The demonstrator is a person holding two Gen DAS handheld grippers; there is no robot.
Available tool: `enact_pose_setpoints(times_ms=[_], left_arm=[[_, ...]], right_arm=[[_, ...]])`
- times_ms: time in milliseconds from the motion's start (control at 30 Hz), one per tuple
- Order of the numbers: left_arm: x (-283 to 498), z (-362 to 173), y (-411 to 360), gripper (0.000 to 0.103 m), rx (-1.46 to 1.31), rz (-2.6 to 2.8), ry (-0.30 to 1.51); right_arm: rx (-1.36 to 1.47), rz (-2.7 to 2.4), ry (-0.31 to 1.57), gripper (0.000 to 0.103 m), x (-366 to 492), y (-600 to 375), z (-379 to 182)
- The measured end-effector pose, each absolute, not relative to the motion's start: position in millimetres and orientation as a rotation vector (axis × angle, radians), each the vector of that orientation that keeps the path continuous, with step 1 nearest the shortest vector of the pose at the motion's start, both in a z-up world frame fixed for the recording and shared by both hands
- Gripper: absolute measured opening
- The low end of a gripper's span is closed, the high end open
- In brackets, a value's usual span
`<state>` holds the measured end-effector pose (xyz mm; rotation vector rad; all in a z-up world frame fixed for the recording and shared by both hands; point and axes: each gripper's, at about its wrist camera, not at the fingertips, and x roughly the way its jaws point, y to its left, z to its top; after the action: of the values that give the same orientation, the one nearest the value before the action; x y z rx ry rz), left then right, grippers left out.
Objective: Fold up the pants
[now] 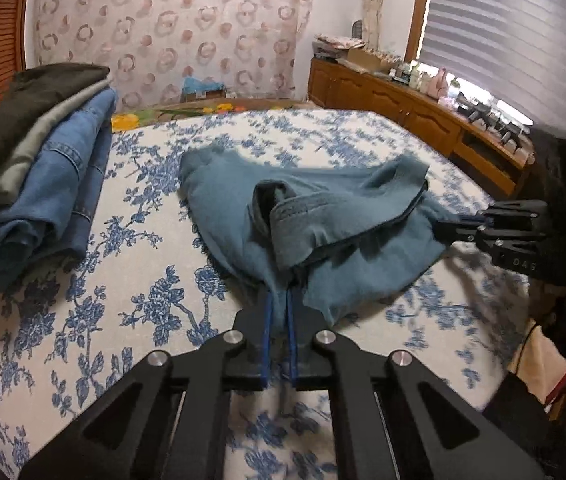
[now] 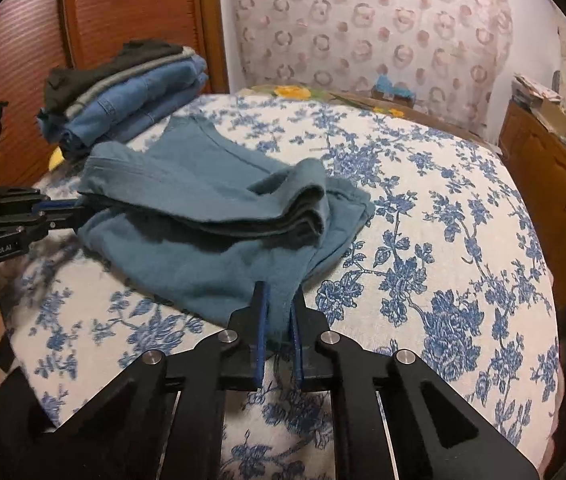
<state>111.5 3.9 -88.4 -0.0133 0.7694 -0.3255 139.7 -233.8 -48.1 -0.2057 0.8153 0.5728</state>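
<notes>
Fingers [image 1: 269, 320], left gripper [image 1: 278, 312]: blue-lined, clenched on a near edge of the pants [image 1: 243, 200]; cloth runs down between them.

Left wrist view.
- Pants: teal, on the bed [image 1: 143, 280], bunched near the middle, one layer thrown over another and a dark opening showing at the top. Not flat.
- Right gripper [image 1: 449, 229]: enters from the right, tips at the far-right edge of the pants, apparently pinching cloth.
- Stack [image 1: 43, 168]: folded denim, grey and dark garments at the left of the bed, well apart from the pants.
- Cabinet [image 1: 383, 100]: wooden, along the right wall under the window.

Right wrist view.
- Right gripper [image 2: 279, 312]: fingers [image 2: 259, 316] closed on a near hem of the pants [image 2: 203, 200], cloth gripped between the pads.
- Left gripper [image 2: 77, 209]: comes in from the left, tips closed on the pants' edge.
- Pants: several layers visible, an upper fold lying over a wider lower one, edges uneven.
- Stack [image 2: 131, 92]: at the far left, near the headboard [image 2: 123, 8].

Progress, by judgement: fold partly made, about midway. Both grippers hold edges; layers need aligning and smoothing, then likely another fold and transfer to the stack.
</notes>
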Motion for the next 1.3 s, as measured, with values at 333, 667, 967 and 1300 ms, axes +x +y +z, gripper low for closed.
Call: enact_pose_setpoints(times_ms=[333, 667, 967, 1300], left_arm=[[52, -81, -7, 0.004, -0.019, -0.37, 0.793], [57, -88, -8, 0.03, 0.007, -0.309, 0.815], [77, -86, -17, 0.033, 0.067, -0.312, 0.812], [125, -80, -16, 0.033, 0.032, -0.308, 0.818]], right_arm=[[-0.172, 0.634, 0.827, 0.007, 85, -254, -33], [-0.173, 0.611, 0.821, 0.023, 75, -255, -33], [-0.247, 0.631, 0.826, 0.035, 92, -236, -42], [-0.289, 0.619, 0.816, 0.036, 119, -233, -39]])
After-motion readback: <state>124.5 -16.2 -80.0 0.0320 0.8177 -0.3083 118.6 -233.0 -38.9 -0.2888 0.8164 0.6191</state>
